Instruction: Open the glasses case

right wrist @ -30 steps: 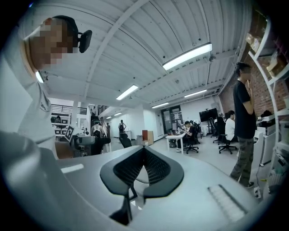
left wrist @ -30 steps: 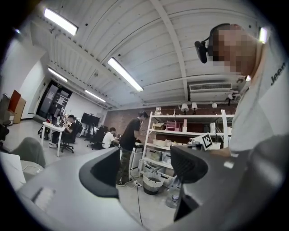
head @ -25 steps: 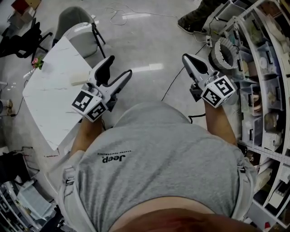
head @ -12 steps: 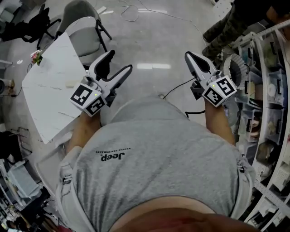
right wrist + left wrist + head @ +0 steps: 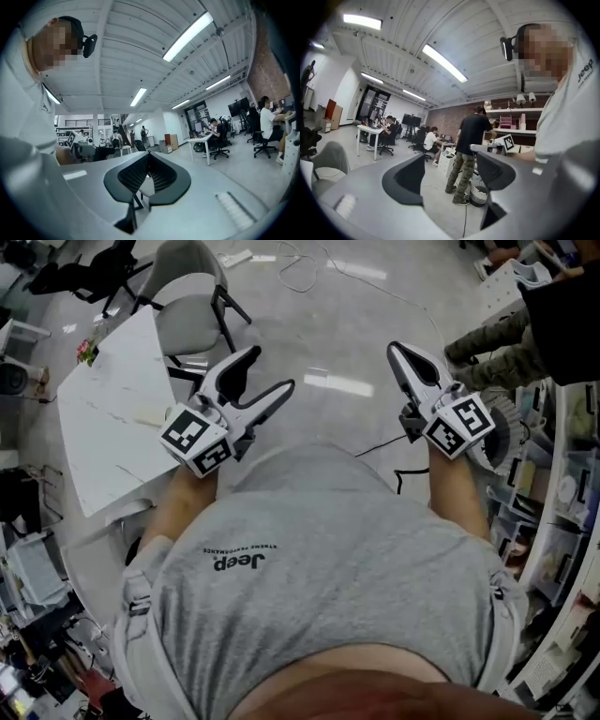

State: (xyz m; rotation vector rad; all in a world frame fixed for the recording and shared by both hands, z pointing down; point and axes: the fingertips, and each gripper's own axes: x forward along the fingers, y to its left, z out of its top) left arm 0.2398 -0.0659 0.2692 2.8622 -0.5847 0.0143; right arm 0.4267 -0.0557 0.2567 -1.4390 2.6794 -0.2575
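Observation:
Both grippers are held level in front of my body, above the floor. My left gripper is open, its jaws spread wide with only air between them. My right gripper is shut, with its pads meeting at the tips and nothing in them. A small pale oblong thing lies on the white table just left of the left gripper. I cannot tell whether it is the glasses case. Each gripper shows in the other's view: the right gripper, the left gripper.
A grey chair stands beyond the table, and a small flower pot sits on the table's far corner. A person in camouflage trousers stands at the right by storage shelves. A black cable trails on the floor.
The floor and table have swung round under me. The standing person's legs have come in at the upper right. Both grippers keep their poses before my body, the left open and the right shut.

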